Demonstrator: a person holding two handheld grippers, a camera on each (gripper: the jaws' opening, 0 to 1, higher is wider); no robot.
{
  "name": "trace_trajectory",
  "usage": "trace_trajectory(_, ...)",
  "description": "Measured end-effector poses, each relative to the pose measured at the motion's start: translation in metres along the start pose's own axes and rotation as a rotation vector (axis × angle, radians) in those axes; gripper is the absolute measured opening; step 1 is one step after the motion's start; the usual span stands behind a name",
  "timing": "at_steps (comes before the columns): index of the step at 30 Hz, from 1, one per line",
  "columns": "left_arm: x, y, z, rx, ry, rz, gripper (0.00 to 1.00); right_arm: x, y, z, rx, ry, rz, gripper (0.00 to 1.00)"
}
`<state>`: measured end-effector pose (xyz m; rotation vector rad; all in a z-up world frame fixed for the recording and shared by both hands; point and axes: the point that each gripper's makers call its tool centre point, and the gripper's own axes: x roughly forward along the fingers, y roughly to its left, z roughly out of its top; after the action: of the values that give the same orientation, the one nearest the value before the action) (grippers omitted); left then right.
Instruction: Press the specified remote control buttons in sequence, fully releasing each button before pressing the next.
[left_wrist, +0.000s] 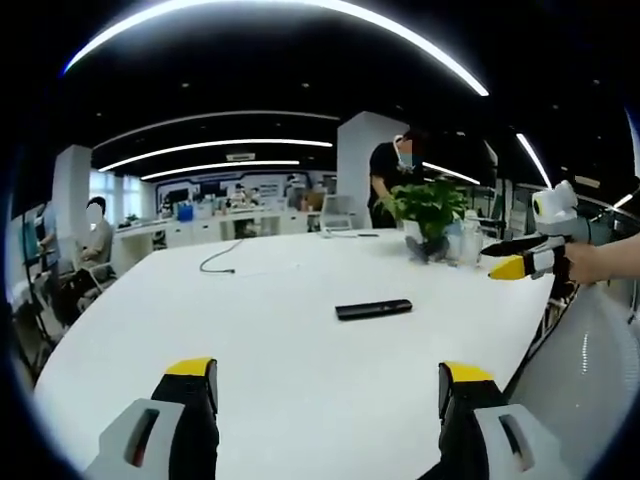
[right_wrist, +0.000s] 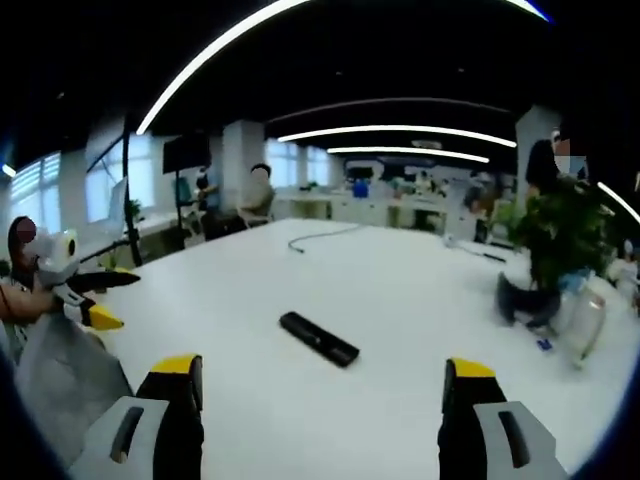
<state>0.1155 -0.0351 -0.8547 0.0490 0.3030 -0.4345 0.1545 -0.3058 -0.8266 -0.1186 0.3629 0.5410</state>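
Note:
A black remote control (left_wrist: 373, 309) lies flat on the white table (left_wrist: 250, 330), ahead and slightly right of my left gripper (left_wrist: 330, 375), whose yellow-tipped jaws stand wide apart with nothing between them. In the right gripper view the same remote (right_wrist: 319, 338) lies just beyond my right gripper (right_wrist: 320, 370), also open and empty. A hand holds the right gripper (left_wrist: 488, 262) above the table's right edge in the left gripper view. The left gripper (right_wrist: 128, 300) hangs at the table's left edge in the right gripper view. Neither touches the remote.
A potted plant (left_wrist: 430, 210) and a clear bottle (left_wrist: 465, 240) stand near the table's far right; a dark cable (left_wrist: 215, 262) lies at the far side. A person (left_wrist: 390, 170) stands behind the plant; another (left_wrist: 95, 240) sits at left. Desks fill the background.

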Motion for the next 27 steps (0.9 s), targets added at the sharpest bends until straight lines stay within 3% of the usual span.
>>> trace_trajectory(5, 0.001, -0.002, -0.001, 0.013, 0.007, -0.008, 0.95, -0.025, -0.022, -0.022, 0.006, 0.027, -0.078, 0.99)
trace_trajectory(7, 0.001, -0.002, -0.001, 0.019, 0.010, -0.009, 0.95, -0.026, -0.025, -0.030, 0.079, 0.001, -0.097, 0.99)
trace_trajectory(9, 0.001, -0.003, 0.000, 0.021, 0.005, -0.012, 0.95, -0.021, -0.022, -0.041, 0.082, 0.036, -0.080, 0.99)
trace_trajectory(10, 0.001, -0.003, 0.000, 0.023, 0.004, -0.013, 0.95, -0.020, -0.024, -0.040, 0.059, 0.061, -0.084, 0.99)
trace_trajectory(13, 0.001, -0.003, 0.000, 0.022, 0.003, -0.015, 0.95, -0.022, -0.023, -0.026, 0.016, -0.015, -0.093, 0.99)
trace_trajectory(23, 0.000, 0.001, 0.002, 0.031, -0.008, 0.015, 0.95, -0.019, -0.015, -0.036, -0.097, 0.060, -0.074, 0.99)
trace_trajectory(27, -0.001, 0.002, 0.002, 0.037, -0.005, 0.024, 0.95, -0.020, -0.014, -0.034, -0.100, 0.046, -0.072, 0.99)
